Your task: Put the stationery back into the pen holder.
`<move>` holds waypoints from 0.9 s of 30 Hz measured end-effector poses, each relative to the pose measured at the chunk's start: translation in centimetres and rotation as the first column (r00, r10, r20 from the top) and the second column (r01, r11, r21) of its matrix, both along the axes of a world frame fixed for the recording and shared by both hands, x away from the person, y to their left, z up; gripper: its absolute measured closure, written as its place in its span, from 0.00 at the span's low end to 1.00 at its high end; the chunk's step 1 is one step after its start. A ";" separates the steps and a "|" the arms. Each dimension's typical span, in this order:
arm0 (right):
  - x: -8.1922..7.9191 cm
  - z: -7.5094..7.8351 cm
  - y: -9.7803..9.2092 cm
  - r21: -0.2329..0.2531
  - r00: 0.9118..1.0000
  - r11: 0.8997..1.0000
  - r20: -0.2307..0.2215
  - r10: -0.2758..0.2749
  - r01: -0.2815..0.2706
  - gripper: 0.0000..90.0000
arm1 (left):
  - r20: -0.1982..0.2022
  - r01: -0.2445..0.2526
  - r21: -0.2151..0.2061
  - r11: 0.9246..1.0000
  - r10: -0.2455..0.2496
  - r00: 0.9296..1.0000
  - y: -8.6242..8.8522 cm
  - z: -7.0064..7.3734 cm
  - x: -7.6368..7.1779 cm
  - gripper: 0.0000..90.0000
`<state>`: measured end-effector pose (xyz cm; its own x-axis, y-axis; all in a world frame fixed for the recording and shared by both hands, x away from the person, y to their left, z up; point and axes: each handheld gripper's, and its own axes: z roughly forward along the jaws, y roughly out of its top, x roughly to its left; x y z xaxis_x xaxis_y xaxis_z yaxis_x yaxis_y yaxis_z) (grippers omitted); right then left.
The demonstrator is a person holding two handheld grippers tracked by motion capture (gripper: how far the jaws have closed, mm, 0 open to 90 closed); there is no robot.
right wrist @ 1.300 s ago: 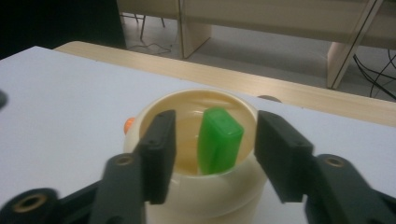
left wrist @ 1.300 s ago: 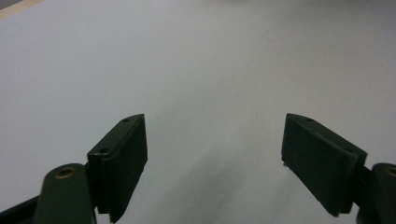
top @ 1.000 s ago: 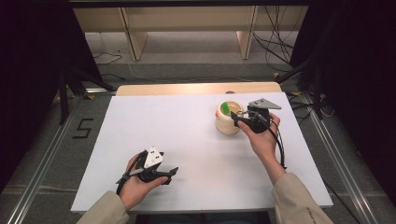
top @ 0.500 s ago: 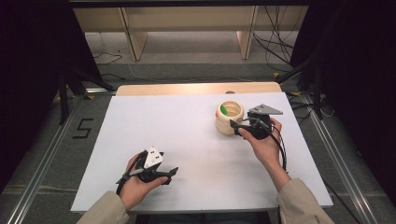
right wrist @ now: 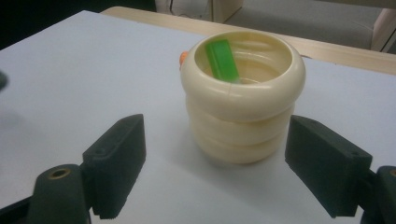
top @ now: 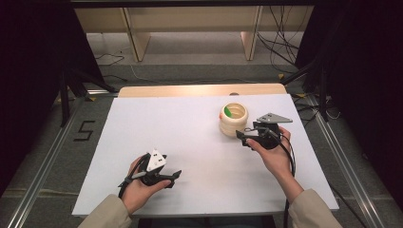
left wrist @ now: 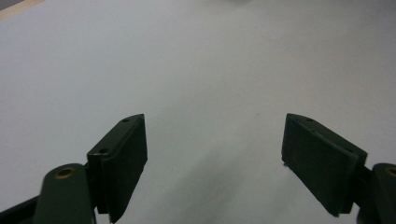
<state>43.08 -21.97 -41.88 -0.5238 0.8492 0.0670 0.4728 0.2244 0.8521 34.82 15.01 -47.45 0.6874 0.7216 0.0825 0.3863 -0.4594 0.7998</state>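
A cream ribbed cup (top: 233, 120) (right wrist: 243, 95) made of stacked rings stands upright on the white table (top: 190, 142), right of centre. A green piece (right wrist: 222, 59) leans inside it, and a small orange bit (right wrist: 183, 57) peeks out behind its far side. My right gripper (top: 243, 134) (right wrist: 215, 172) is open just in front of the cup, jaws spread wider than it and apart from it. My left gripper (top: 173, 176) (left wrist: 215, 168) rests open near the front left of the table, with only bare table between its jaws.
The table's wooden far edge (top: 202, 90) runs behind the cup. Beyond it are pale wooden shelf legs (top: 138, 38) and cables (top: 280, 42) on the floor. A floor mark "5" (top: 84, 130) lies left of the table.
The right gripper has drawn back from the cup toward the front of the table, leaving the cup standing. The left gripper has stayed put.
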 end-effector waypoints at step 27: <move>-4.9 -2.7 -3.3 0.004 0.996 0.999 -0.074 0.039 -0.039 0.23 | -0.003 0.000 -0.002 1.000 0.000 1.000 -0.1 -0.1 0.0 0.25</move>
